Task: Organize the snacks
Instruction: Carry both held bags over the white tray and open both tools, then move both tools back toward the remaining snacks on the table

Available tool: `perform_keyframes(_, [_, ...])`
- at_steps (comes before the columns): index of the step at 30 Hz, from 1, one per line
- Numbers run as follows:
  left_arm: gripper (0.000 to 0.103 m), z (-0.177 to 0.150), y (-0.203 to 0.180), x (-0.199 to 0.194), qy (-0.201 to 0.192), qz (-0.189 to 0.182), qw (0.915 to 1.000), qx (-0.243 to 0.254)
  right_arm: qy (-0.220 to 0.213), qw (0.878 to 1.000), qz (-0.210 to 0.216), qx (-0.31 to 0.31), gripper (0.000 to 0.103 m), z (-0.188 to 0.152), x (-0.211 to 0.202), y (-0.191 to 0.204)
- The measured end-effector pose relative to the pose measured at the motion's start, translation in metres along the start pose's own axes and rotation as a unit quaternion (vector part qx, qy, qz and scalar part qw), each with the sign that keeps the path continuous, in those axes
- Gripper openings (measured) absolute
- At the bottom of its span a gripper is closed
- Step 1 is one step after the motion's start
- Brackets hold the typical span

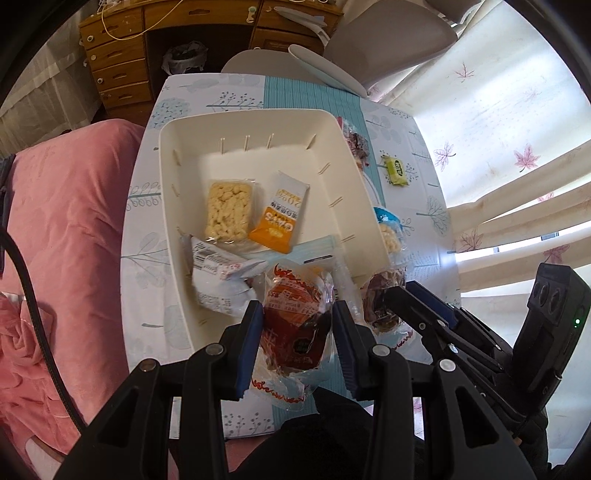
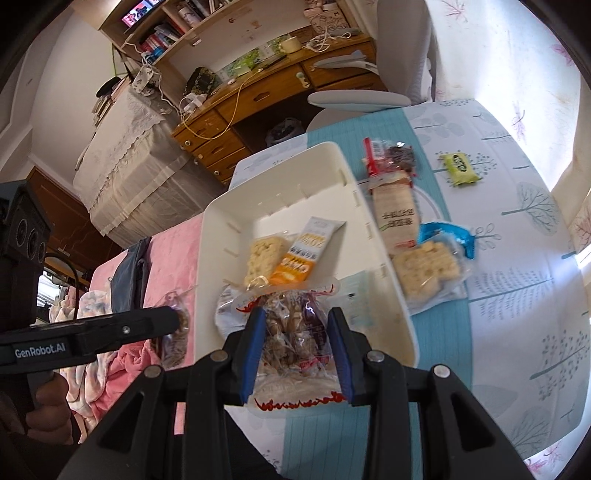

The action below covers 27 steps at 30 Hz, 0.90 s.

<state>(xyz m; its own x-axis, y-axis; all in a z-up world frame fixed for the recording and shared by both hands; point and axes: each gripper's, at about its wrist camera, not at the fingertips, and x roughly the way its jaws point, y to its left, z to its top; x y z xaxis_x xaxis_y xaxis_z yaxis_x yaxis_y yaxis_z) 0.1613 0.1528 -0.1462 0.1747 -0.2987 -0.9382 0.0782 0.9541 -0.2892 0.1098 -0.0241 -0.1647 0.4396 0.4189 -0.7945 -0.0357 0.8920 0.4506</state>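
My left gripper [image 1: 297, 310] is shut on a red-and-brown snack packet [image 1: 295, 317], held over the near rim of a white bin [image 1: 177, 206]. In the bin lie a puffed rice cake [image 1: 229, 210], an orange-and-white packet [image 1: 280, 218], a white packet [image 1: 218, 273] and a pale blue packet [image 1: 317, 251]. My right gripper [image 2: 297, 314] is shut on a clear packet of brown pieces [image 2: 291, 332] above the same bin [image 2: 229, 229]. In the left wrist view the right gripper [image 1: 395, 295] sits just right of mine.
On the tablecloth right of the bin lie a green packet [image 2: 460, 170], a dark red packet [image 2: 391, 155], a beige packet [image 2: 397, 218] and a puffed snack bag [image 2: 428, 269]. Pink bedding [image 1: 62, 229] borders the left, with a grey chair [image 1: 388, 33] and a wooden desk [image 1: 114, 55] beyond.
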Motion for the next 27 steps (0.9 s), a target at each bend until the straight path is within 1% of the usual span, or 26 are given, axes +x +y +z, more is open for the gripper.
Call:
perform_keyframes(6, [0.038, -0.002, 0.012, -0.001, 0.002, 0.007, 1.0, 0.003, 0.001, 1.0, -0.001, -0.001, 0.036, -0.009, 0.004, 0.013])
perform_keyframes(8, [0.039, -0.003, 0.013, -0.003, -0.001, 0.009, 1.0, 0.003, -0.002, 1.0, 0.001, -0.001, 0.04, -0.01, 0.004, 0.016])
perform_keyframes(9, [0.041, -0.003, 0.013, -0.003, -0.003, 0.01, 0.9999, 0.004, -0.002, 1.0, 0.0, -0.002, 0.04, -0.011, 0.004, 0.017])
perform_keyframes(11, [0.062, -0.004, 0.014, -0.004, -0.005, 0.01, 0.9999, 0.005, -0.002, 1.0, -0.004, 0.001, 0.041, -0.013, 0.004, 0.017])
perform_keyframes(14, [0.064, -0.005, 0.013, -0.004, -0.006, 0.007, 0.9999, 0.008, 0.0, 1.0, -0.008, 0.005, 0.048, -0.014, 0.002, 0.015])
perform_keyframes(17, [0.066, -0.008, 0.01, -0.002, -0.004, 0.005, 0.9999, 0.01, -0.001, 1.0, -0.01, 0.01, 0.052, -0.016, -0.001, 0.01])
perform_keyframes(20, [0.072, -0.009, 0.002, -0.001, -0.004, 0.012, 0.9998, 0.015, -0.001, 1.0, -0.007, 0.021, 0.053, -0.018, -0.004, 0.004])
perform_keyframes(24, [0.076, -0.011, -0.013, -0.001, -0.011, 0.024, 0.9995, 0.02, -0.008, 1.0, -0.006, 0.028, 0.054, -0.017, -0.01, -0.009])
perform_keyframes(27, [0.079, -0.014, -0.025, 0.001, -0.013, 0.033, 0.9993, 0.014, -0.011, 1.0, -0.004, 0.029, 0.054, -0.016, -0.014, -0.02])
